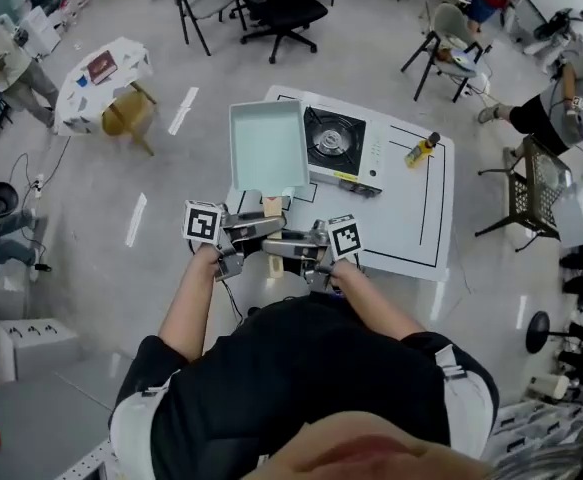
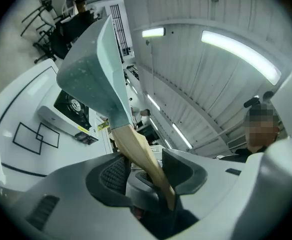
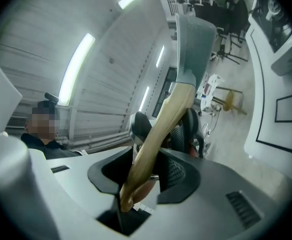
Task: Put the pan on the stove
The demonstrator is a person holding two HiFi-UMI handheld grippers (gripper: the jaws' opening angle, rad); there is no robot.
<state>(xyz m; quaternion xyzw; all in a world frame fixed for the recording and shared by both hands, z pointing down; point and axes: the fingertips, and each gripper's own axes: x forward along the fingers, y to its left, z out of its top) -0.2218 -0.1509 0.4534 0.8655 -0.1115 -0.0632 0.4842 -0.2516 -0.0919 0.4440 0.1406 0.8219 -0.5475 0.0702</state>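
Observation:
A pale green rectangular pan [image 1: 266, 146] with a wooden handle [image 1: 272, 206] is held up over the left side of the white table [image 1: 411, 223], beside the portable gas stove [image 1: 343, 148]. My left gripper [image 1: 243, 236] and right gripper [image 1: 309, 244] meet at the handle, both shut on it. In the left gripper view the handle [image 2: 141, 156] runs between the pads of the left gripper [image 2: 140, 173] up to the pan [image 2: 93, 69], with the stove [image 2: 73, 106] beyond. In the right gripper view the right gripper [image 3: 148, 171] clamps the handle [image 3: 158, 129] below the pan [image 3: 193, 44].
A yellow bottle [image 1: 421, 150] lies right of the stove. Black outlines are drawn on the table top [image 1: 431, 198]. Chairs [image 1: 276, 8] and seated people ring the room; a round white table [image 1: 101, 78] with a wooden chair [image 1: 131, 113] stands at the left.

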